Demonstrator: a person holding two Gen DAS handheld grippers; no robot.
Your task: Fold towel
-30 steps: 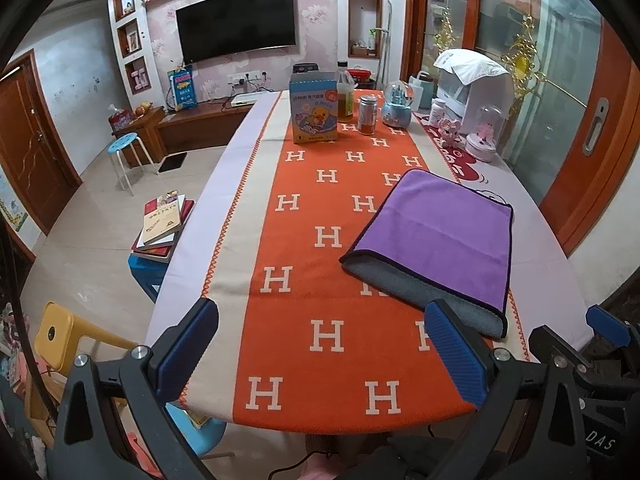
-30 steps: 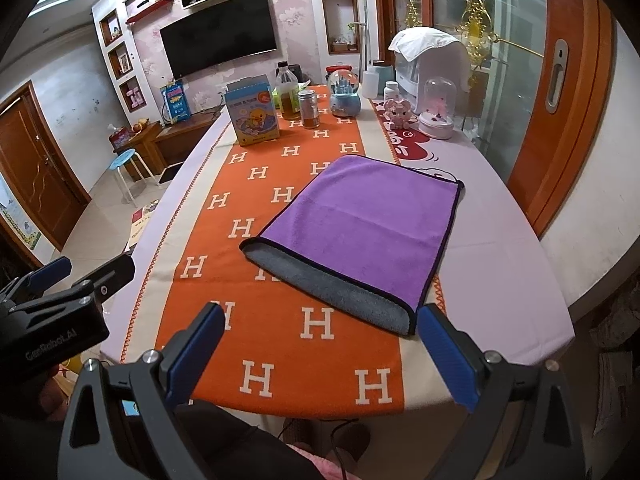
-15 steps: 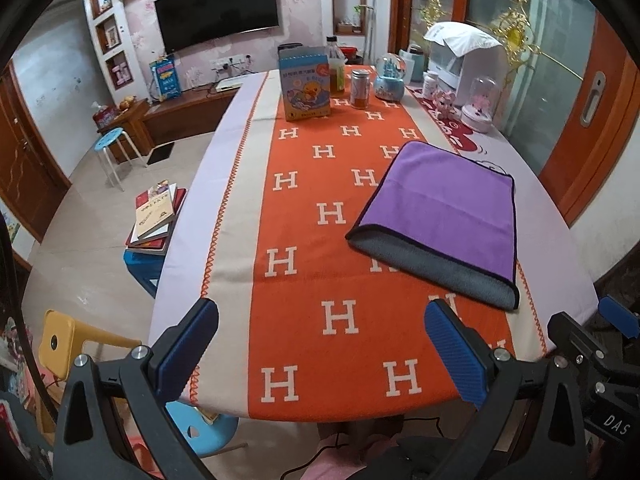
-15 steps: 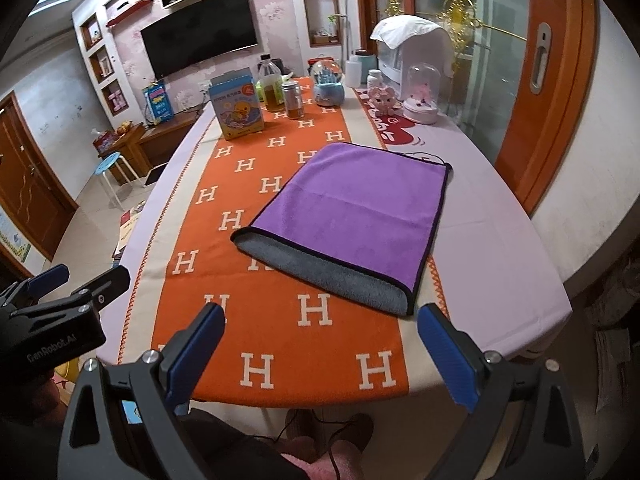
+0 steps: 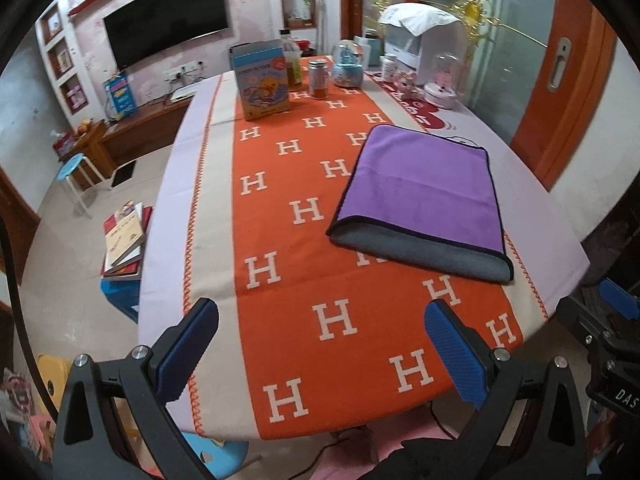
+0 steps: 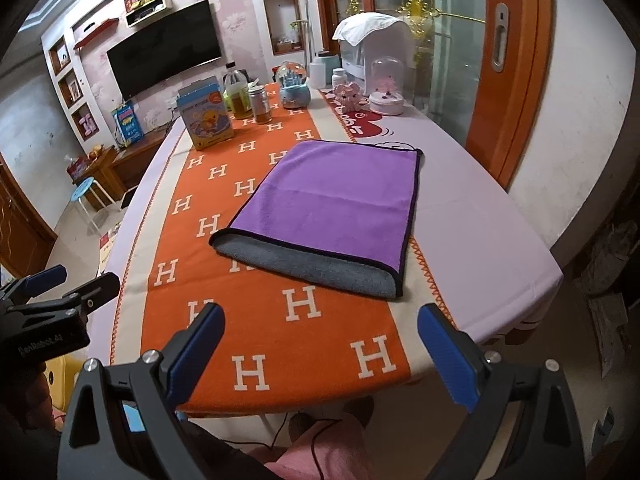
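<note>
A purple towel [image 5: 424, 184] with a grey underside and black trim lies folded over on the right half of the table; a grey strip shows along its near edge. It also shows in the right wrist view [image 6: 332, 204]. My left gripper [image 5: 320, 332] is open and empty, held above the table's near edge, well short of the towel. My right gripper [image 6: 320, 336] is open and empty, also near the front edge, with the towel ahead of it. The left gripper's body shows at the left of the right wrist view [image 6: 48, 312].
An orange runner with white H letters [image 5: 304, 216] covers the table [image 5: 172, 184]. A blue box [image 5: 262, 80], bottles, a jar [image 5: 319, 79], a snow globe and a white appliance [image 5: 424, 48] stand at the far end. Books [image 5: 124, 240] and stools sit on the floor at left.
Both grippers have risen and pulled back a little from the table, so the table looks lower and farther. The towel has not moved. Both grippers stay open.
</note>
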